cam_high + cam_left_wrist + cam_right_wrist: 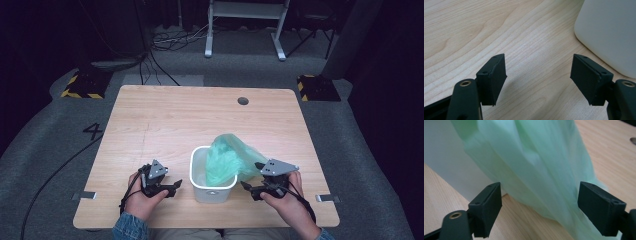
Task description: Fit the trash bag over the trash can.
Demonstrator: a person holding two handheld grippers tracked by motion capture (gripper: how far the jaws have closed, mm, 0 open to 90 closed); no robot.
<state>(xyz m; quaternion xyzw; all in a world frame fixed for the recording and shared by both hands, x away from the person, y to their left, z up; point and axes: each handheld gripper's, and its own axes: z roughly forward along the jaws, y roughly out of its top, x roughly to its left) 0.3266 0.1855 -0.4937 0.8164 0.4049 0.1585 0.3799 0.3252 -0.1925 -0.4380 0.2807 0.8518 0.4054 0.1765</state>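
Green bag film (pixel 231 159) is being draped over the far-right rim of the white bin (pixel 199 176). Right tongs (pixel 252 186), apart with film between, should be clamped on one layer only; left tongs (pixel 173 186), apart and empty, are being held near the bin on the bench (pixel 165 120).

**One numeral on the floor**

A single readable mark appears in the high view: a black figure "4" (pixel 93 131) on the grey carpet (pixel 60 145), just off the left edge of the wooden table (pixel 165 120). The two floor blocks (pixel 82 86) beyond the table's far corners carry yellow-and-black warning stripes, a hazard sign without words. In both gripper views, no lettering, label or brand can be read on any surface.
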